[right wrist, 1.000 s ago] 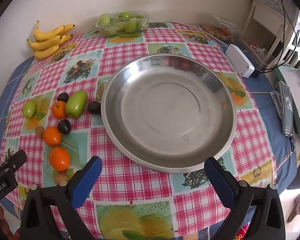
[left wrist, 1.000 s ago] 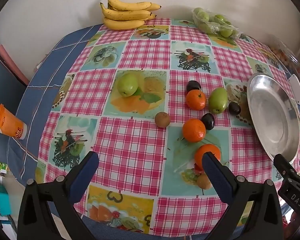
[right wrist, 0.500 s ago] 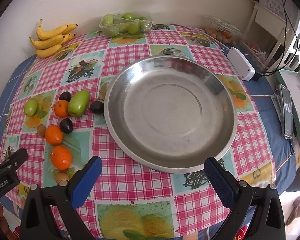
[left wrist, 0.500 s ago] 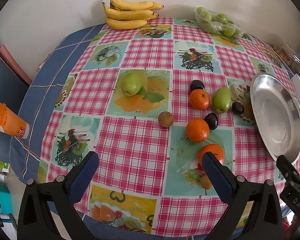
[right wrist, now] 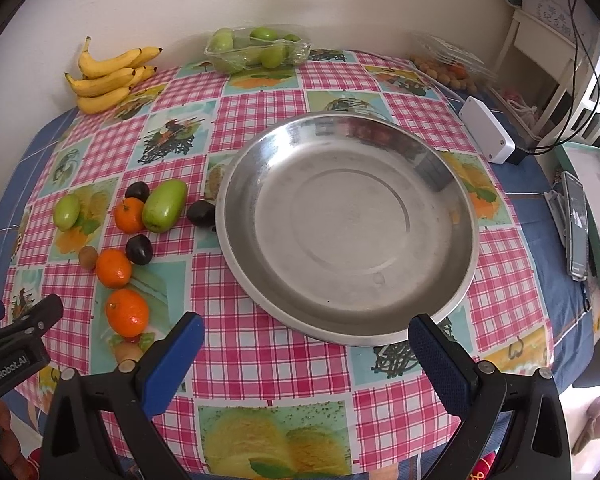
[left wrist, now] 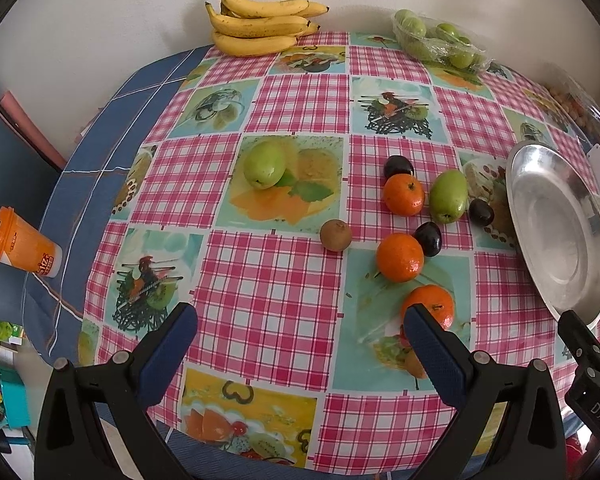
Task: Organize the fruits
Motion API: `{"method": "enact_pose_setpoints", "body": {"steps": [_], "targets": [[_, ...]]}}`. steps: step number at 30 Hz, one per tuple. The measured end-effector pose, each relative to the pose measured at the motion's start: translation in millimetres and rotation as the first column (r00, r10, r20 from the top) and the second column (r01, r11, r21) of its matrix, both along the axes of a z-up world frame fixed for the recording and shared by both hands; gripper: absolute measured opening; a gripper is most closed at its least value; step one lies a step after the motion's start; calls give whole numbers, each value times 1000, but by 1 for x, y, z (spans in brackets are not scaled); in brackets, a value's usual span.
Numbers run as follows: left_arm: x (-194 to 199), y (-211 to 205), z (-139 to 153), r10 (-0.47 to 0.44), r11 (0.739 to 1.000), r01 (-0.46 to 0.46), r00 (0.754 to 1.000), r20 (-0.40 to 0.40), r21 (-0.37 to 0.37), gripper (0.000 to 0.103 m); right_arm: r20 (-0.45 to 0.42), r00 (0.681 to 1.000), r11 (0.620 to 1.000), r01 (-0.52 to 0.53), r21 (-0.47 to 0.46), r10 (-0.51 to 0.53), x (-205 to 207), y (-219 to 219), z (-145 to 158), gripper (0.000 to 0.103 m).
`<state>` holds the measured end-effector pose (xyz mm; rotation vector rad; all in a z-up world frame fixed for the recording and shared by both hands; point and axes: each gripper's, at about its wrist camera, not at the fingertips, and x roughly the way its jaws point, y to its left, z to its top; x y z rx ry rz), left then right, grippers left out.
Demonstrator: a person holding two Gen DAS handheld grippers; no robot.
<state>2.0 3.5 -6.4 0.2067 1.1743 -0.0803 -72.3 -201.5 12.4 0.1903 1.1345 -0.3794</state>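
Fruits lie loose on a round table [right wrist: 259, 360] under a pink-checked cloth printed with fruit panels, blue cloth showing at its edges, and a plain pale wall stands behind. Three oranges [left wrist: 400, 257], two green mangoes [left wrist: 448, 196], three dark plums [left wrist: 428, 233] and a kiwi [left wrist: 335, 235] are grouped just left of a wide steel plate [right wrist: 466, 264], which holds nothing; one plum [right wrist: 201, 212] sits right beside its rim. A bunch of bananas [left wrist: 259, 24] and a wrapped tray of green fruit [right wrist: 255, 50] rest at the far edge by the wall. Beyond the table, an orange lidded cup [left wrist: 19, 242] stands low to the left, and a white box [right wrist: 486, 134], a phone and a shelf with cables crowd the right. The left gripper [left wrist: 300, 344] and right gripper [right wrist: 306, 354] both hover near the table's front edge with their blue-padded jaws spread wide and holding nothing. A second brown fruit is mostly hidden behind the left gripper's right finger, and the small items in the clear tray at far right are too blurred to name.
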Motion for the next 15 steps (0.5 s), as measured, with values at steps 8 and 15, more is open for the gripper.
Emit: {"method": "enact_pose_setpoints", "body": {"steps": [8,15], "targets": [[-1,0,0,0,1000,0,1000,0,-2,103,-1,1000,1000,0,0,0,0,0,0,103],[-1,0,-1,-1,1000,1,1000,0,-3,103,-5,1000,1000,-3,1,3,0,0,-1,103]]}}
